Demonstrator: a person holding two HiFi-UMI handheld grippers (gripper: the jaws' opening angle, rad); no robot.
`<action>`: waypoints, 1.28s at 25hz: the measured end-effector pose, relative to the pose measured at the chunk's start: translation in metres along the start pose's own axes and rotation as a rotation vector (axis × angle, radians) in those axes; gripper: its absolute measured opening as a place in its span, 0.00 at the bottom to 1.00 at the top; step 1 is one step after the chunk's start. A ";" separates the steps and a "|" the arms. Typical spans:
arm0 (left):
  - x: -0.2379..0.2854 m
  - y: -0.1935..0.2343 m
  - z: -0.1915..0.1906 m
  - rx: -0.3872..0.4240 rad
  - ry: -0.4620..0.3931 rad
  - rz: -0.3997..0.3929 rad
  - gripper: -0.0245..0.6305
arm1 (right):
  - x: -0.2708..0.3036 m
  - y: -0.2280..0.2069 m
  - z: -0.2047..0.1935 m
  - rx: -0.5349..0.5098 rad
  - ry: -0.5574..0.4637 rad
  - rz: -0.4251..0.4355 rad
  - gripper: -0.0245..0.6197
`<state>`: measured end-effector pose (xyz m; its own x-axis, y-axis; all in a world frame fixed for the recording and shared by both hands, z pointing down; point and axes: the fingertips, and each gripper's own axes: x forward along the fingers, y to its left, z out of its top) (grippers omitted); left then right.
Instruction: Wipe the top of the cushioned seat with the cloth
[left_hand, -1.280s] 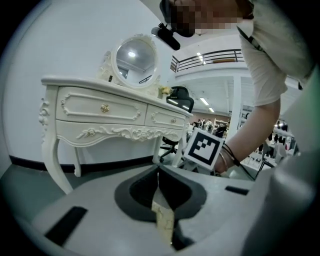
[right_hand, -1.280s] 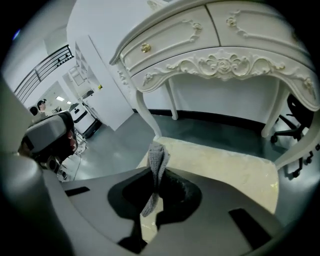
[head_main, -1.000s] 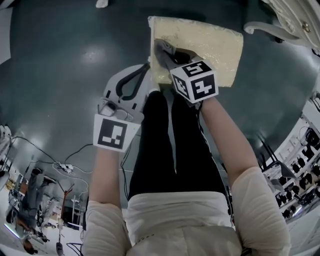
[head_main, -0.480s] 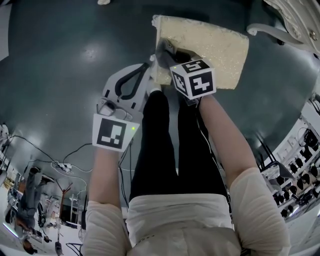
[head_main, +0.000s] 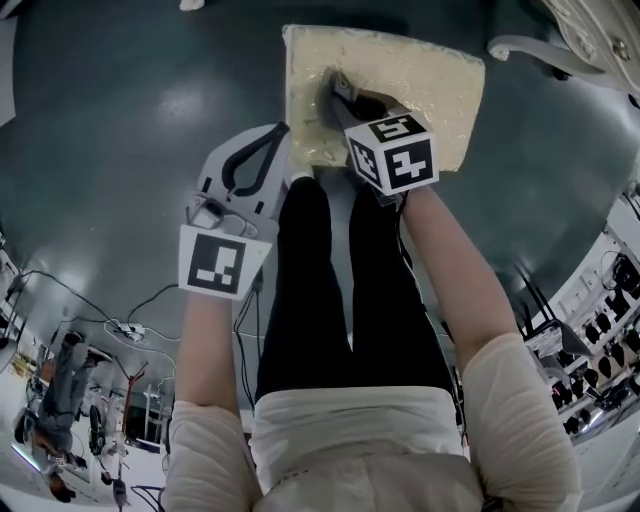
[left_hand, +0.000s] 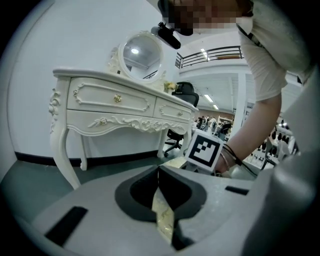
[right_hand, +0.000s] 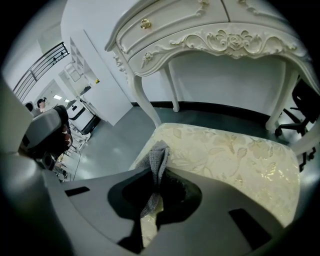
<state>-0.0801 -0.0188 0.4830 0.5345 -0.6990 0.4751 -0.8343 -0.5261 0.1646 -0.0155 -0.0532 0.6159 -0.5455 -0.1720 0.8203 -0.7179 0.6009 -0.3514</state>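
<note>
Right tongs (head_main: 343, 98) tight on the grey cloth (right_hand: 159, 152) atop the seat (head_main: 425, 75); left tongs (left_hand: 159, 172) closed, empty, just left.

No text, brand, number or sign can be read anywhere.

Coded marks only, no letters:
- Left cube (head_main: 214, 263), on the left tongs (left_hand: 159, 171), near left: one black-and-white square pattern.
- Right cube (head_main: 393, 153), on the right tongs (right_hand: 159, 170), centre: similar patterns on two faces.

Racks at near right (head_main: 600, 360): too small and blurred to show any print.
</note>
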 end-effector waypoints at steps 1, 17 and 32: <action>0.004 -0.003 0.001 -0.005 0.002 0.001 0.04 | -0.003 -0.006 -0.001 0.001 -0.002 -0.004 0.08; 0.066 -0.077 0.020 0.004 -0.011 -0.040 0.04 | -0.052 -0.083 -0.034 0.033 -0.026 -0.027 0.08; 0.124 -0.146 0.036 0.047 -0.001 -0.081 0.04 | -0.101 -0.160 -0.067 0.056 -0.036 -0.062 0.08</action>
<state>0.1128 -0.0459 0.4864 0.6004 -0.6534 0.4611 -0.7808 -0.6035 0.1615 0.1830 -0.0797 0.6197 -0.5133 -0.2362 0.8250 -0.7735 0.5438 -0.3256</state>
